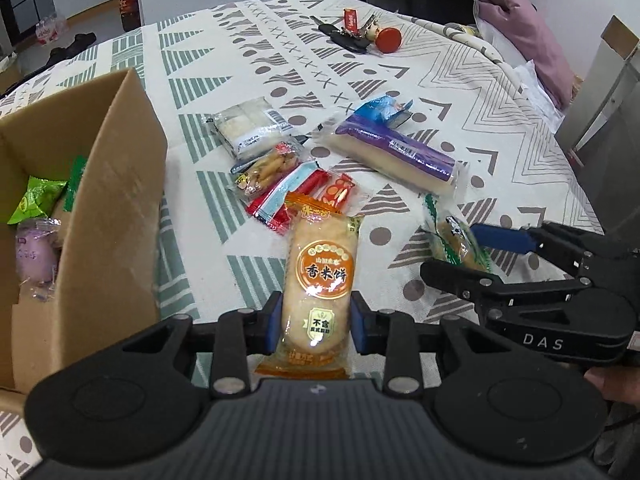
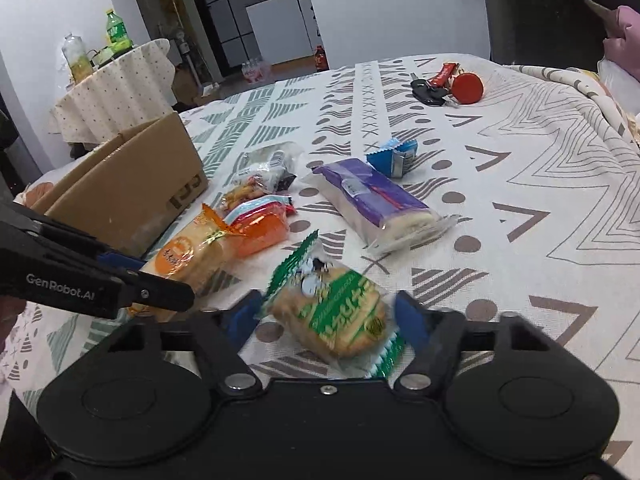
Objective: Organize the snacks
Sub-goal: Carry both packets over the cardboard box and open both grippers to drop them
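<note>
Snacks (image 1: 280,176) lie scattered on a patterned tablecloth (image 1: 500,128) beside a cardboard box (image 1: 116,200).

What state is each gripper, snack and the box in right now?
Left gripper: shut on the orange rice cracker pack.
Right gripper: open around the green cracker pack, pads not touching.
Cardboard box: open, some snacks inside.
Purple-wrapped pack: sealed, lying on the tablecloth.

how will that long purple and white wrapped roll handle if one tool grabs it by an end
The long purple-and-white roll is probably soft cake or bread, so it may sag or squash. Its glossy film could slip. Being elongated, it would likely droop from an end; gripping mid-length seems safer.
</note>
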A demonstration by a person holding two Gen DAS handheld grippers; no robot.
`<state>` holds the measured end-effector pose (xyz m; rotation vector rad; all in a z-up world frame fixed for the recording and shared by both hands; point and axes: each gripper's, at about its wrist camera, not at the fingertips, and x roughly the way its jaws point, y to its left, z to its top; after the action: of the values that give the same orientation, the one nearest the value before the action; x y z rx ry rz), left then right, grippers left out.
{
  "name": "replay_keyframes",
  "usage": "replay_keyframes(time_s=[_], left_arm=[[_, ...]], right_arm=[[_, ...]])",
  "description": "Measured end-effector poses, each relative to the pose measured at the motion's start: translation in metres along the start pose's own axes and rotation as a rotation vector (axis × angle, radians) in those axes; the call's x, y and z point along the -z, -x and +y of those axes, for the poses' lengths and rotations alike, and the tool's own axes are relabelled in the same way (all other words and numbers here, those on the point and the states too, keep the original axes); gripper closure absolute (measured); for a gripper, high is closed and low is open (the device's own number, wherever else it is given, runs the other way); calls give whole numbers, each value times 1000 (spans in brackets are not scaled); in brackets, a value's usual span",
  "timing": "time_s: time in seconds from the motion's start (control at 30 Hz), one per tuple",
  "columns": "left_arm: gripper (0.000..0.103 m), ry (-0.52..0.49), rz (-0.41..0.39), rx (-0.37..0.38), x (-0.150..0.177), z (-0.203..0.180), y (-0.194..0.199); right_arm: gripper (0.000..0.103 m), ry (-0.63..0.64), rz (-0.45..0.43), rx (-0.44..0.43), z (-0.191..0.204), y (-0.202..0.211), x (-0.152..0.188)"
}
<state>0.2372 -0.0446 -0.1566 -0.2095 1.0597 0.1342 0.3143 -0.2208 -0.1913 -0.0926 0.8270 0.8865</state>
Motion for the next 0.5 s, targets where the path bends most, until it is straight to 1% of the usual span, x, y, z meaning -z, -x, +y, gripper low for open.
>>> replay_keyframes(time_s=[0.03, 0.13, 0.23, 0.37, 0.5], left_arm=[[70, -1, -4, 2, 0, 0, 1], [70, -3, -20, 7, -2, 1, 7], [70, 2, -29, 5, -2, 5, 12], [70, 7, -44, 10, -3, 8, 19], [70, -12, -83, 17, -5, 10, 30]], right_arm=[[42, -11, 0, -10, 1, 2, -1], [43, -31, -3, -43, 4, 9, -3], [43, -39, -8, -55, 11, 16, -4], [43, -43, -45, -72, 19, 24, -10], [43, -45, -73, -75, 28, 30, -16]])
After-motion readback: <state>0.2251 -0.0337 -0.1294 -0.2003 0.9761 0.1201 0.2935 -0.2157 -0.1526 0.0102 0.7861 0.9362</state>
